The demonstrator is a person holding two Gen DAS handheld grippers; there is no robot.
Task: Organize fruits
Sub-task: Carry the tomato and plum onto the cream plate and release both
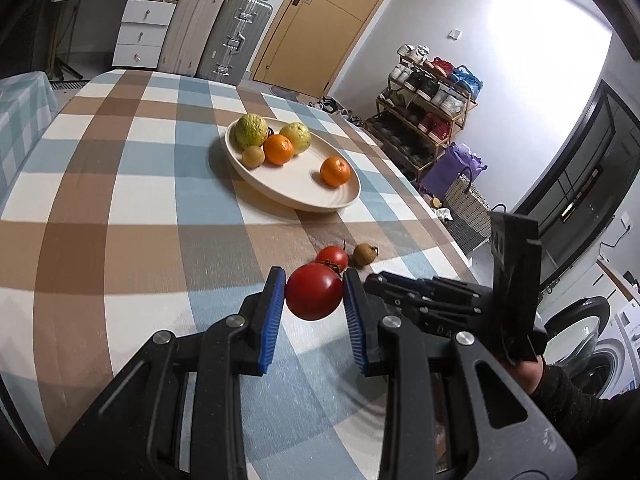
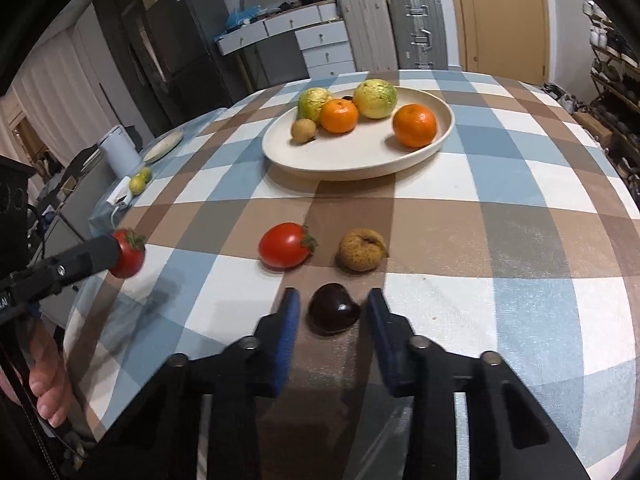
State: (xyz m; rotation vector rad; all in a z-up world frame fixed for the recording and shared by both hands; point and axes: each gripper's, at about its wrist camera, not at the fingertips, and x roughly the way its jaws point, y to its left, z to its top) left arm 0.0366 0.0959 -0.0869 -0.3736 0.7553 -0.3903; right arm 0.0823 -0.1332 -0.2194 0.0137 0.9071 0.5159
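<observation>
My left gripper [image 1: 314, 298] is shut on a red tomato [image 1: 314, 297] and holds it above the checked tablecloth; it also shows in the right wrist view [image 2: 129, 258]. My right gripper [image 2: 332, 312] is open, its fingers on either side of a dark purple fruit [image 2: 332, 314] that lies on the cloth. A second tomato [image 2: 285, 245] and a brown wrinkled fruit [image 2: 361, 249] lie just beyond. A cream plate [image 2: 340, 158] farther back holds two green guavas, two oranges and a small kiwi.
The table edge runs along the right in the left wrist view, with a shoe rack [image 1: 428, 112] and a washing machine [image 1: 600, 352] beyond. A white bin [image 2: 118, 150] and a small plate [image 2: 163, 145] stand at the far left. Suitcases [image 2: 416, 32] stand behind the table.
</observation>
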